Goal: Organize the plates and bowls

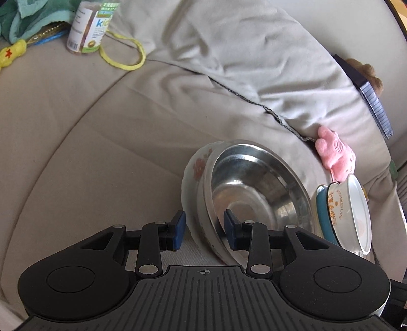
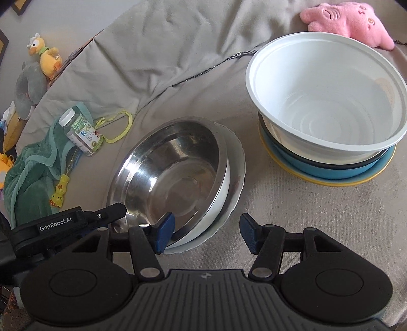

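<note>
steel bowl (image 1: pixel 254 198) | rim between left tool (image 1: pixel 204 230) pads | tilted

Metal bowl (image 2: pixel 175 168) nested in plate (image 2: pixel 235 173), bowl stack (image 2: pixel 328 107) to its right, plush toy (image 2: pixel 348 23) behind.

The left gripper (image 1: pixel 204 233) has its jaws parted, one blue pad either side of a rim. The right gripper (image 2: pixel 207 233) has its jaws spread wide, holding nothing.
</note>
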Demonstrator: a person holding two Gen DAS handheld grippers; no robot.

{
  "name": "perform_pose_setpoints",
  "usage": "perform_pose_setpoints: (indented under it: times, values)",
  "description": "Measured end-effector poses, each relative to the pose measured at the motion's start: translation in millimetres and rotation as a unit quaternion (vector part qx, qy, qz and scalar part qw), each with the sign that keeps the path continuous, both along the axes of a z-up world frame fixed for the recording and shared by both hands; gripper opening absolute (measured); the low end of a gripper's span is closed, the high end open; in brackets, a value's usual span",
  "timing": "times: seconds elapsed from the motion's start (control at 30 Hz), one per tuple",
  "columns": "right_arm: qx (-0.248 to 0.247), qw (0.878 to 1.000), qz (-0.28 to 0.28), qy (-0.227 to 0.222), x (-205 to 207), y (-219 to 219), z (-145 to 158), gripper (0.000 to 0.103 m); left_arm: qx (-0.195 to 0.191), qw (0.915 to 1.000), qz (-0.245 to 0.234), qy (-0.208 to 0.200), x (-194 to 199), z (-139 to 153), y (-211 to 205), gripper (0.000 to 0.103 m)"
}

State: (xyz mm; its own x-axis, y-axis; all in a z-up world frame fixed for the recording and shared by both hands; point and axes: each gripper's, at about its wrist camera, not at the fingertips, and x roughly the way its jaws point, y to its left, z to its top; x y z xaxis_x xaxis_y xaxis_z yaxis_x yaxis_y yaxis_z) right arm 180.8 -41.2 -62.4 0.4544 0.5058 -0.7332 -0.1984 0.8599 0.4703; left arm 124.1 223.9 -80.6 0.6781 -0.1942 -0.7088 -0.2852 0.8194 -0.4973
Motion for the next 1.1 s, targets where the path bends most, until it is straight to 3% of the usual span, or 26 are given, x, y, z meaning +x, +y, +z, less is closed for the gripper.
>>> perform_pose_setpoints:
  times: [0.3,0.6,0.8,0.93,1.1]
  values:
    - [0.008,1.000,0.006,-0.002,-3.4,-1.1,-0.7,0.057,0.041,0.9991,-0.007,0.003,0.4,4.6,-10.7,0.036]
    - [0.020,0.999,0.015,0.020,2.8,12.0,-8.5,0.060,0.037,0.9990,-0.023,0.008,5.1,-4.0,-16.2,0.038]
    - [0.025,0.999,0.012,0.043,13.1,20.2,-22.3,0.063,0.007,0.9997,-0.023,0.009,6.3,-11.3,-5.7,0.044]
    - [0.030,0.998,0.013,0.061,18.4,24.9,-29.7,0.060,-0.033,0.9992,-0.020,0.011,7.6,-21.8,3.2,0.046]
    - [0.026,0.998,0.012,0.055,18.2,26.2,-28.2,0.059,-0.025,0.9992,-0.029,0.012,13.5,-24.0,1.3,0.044]
